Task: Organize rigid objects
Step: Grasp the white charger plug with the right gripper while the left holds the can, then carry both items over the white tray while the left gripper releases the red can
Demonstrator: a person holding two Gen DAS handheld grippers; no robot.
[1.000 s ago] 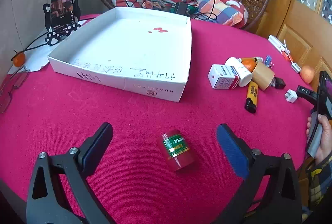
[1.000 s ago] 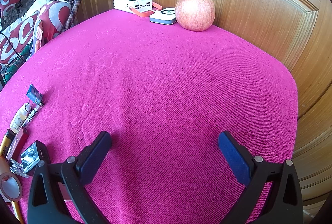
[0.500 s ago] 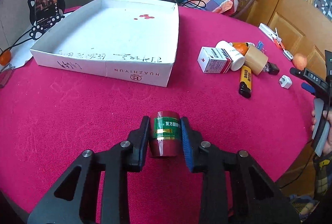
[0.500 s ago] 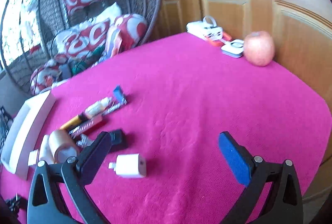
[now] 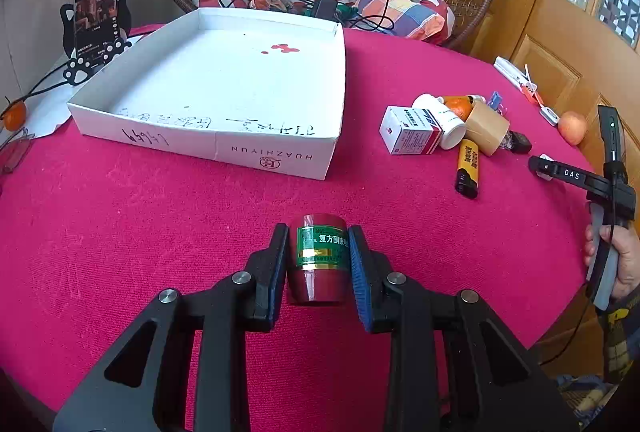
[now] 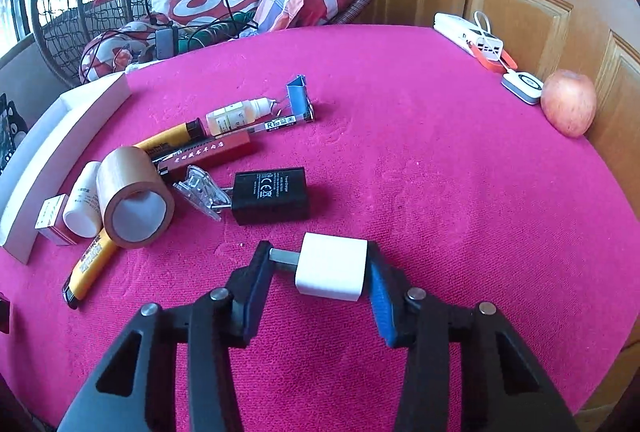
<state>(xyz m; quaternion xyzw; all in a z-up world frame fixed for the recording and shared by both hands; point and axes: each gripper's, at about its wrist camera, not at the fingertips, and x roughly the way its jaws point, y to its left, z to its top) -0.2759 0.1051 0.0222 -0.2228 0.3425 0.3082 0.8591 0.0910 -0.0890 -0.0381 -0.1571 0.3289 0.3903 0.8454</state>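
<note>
My left tool point(image 5: 318, 264) is clenched on the small dark-red plastic jar with the green label point(image 5: 318, 260), pads square on its sides, the jar at or just above the worktop with the crimson cloth point(image 5: 160, 216), in front of the shallow white cardboard box point(image 5: 280, 160). I judge that grip sound, though the jar's wall is glossy and round; if I tilt it on the way to the box it could turn between the pads.

My right tool point(image 6: 316, 268) worries me more. Its jaws have just been closing on the white cube-shaped plug adapter point(image 6: 332, 266): the blue pad lies against the adapter's flat end, but the other finger meets only the metal prongs point(image 6: 282, 258). That is a narrow, hard contact. I expect the adapter may pivot about the prongs or squirt out sideways when I lift, landing among the black charger block point(image 6: 270, 194), the clear clip point(image 6: 202, 190) and the brown tape roll point(image 6: 134, 194) just beyond and scattering them.

The box stands well apart from this adapter, so a loose hold has a long carry to fail on.
</note>
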